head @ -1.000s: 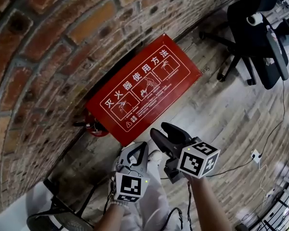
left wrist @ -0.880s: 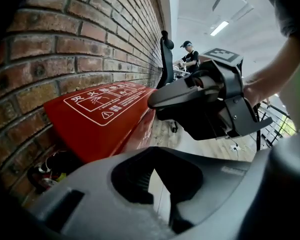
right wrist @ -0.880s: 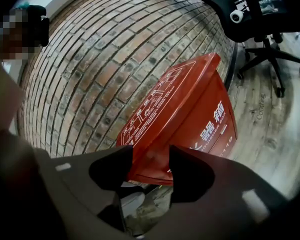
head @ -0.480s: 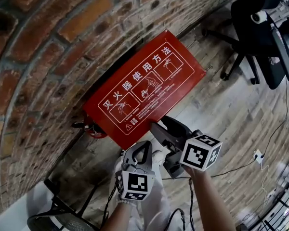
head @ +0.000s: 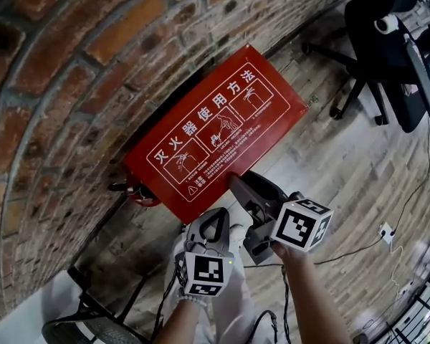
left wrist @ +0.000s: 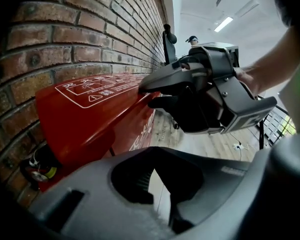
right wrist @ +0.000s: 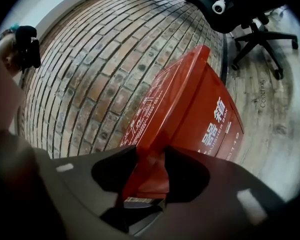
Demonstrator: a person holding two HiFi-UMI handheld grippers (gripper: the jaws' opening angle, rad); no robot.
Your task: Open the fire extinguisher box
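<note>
My left gripper (head: 213,219) is pale grey plastic. Its fingers (left wrist: 85,204) are broad, matt and smoothly curved, with a ribbed pad on the inner face. My right gripper (head: 242,185) is dark grey, almost black, with an angular housing and thick blunt fingers (right wrist: 230,194). Each gripper carries a white cube printed with black square markers. The left cube (head: 204,274) shows a small green light near one corner, and the right cube (head: 301,226) has rounded edges. Thin black cables (head: 282,299) hang from under both grippers. My forearms (head: 312,307) are bare, and below them I wear white clothing (head: 226,310).
</note>
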